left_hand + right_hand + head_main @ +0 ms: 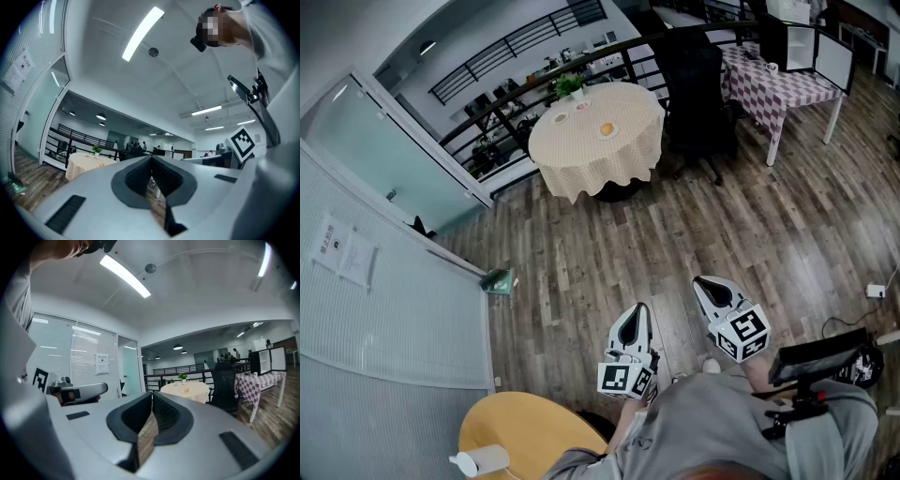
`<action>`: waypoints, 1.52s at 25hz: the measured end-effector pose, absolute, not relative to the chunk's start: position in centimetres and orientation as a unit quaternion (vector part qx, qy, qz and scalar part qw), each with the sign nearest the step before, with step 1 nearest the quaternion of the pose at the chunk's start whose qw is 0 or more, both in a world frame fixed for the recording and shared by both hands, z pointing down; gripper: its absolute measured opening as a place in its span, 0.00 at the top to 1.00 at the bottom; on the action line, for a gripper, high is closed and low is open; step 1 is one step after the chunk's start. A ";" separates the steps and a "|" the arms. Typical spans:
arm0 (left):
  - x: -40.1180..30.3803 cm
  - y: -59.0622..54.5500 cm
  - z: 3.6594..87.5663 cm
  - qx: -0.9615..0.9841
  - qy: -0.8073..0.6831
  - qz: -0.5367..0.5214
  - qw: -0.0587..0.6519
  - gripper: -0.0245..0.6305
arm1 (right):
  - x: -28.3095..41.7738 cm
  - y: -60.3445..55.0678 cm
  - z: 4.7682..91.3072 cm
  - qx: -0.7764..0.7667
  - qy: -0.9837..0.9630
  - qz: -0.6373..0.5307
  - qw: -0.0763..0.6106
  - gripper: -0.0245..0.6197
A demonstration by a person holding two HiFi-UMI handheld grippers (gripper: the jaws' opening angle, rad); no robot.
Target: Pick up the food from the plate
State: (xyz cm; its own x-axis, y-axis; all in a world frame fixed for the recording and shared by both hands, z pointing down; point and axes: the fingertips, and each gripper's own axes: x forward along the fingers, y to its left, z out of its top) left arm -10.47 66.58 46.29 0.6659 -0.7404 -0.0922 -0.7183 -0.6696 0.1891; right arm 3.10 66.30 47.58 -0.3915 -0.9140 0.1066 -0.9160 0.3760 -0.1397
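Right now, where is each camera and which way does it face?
Head view: on the person's head, looking steeply down at floor and a far round table; left hand-held gripper, right hand-held gripper, grey shirt show.
Left gripper view: on the left one, looking along its shut jaws toward that table; sleeve at right.
Right gripper view: same on the right one; sleeve at left.
All share the table and its orange food.
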 end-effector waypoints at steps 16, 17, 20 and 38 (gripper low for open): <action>-1.6 66.7 46.1 0.908 -0.410 -0.071 0.048 0.95 | 11.5 67.0 49.7 0.552 -0.829 0.088 0.020 0.93; -1.4 66.7 46.1 0.904 -0.418 -0.074 0.051 0.95 | 11.6 66.4 50.5 0.548 -0.831 0.088 0.029 0.93; -1.2 66.6 46.5 0.898 -0.432 -0.064 0.048 0.95 | 11.9 64.6 51.5 0.538 -0.837 0.097 0.031 0.93; -3.9 50.8 44.7 0.888 -0.449 -0.097 0.024 0.95 | 12.9 50.4 50.1 0.568 -0.820 0.075 0.015 0.93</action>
State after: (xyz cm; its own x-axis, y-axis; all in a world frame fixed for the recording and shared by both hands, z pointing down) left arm -3.90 50.78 44.67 0.5782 -0.8019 -0.1506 -0.7927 -0.5958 0.1291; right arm 12.87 50.41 50.08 -0.3546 -0.9285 0.1106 -0.9331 0.3437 -0.1060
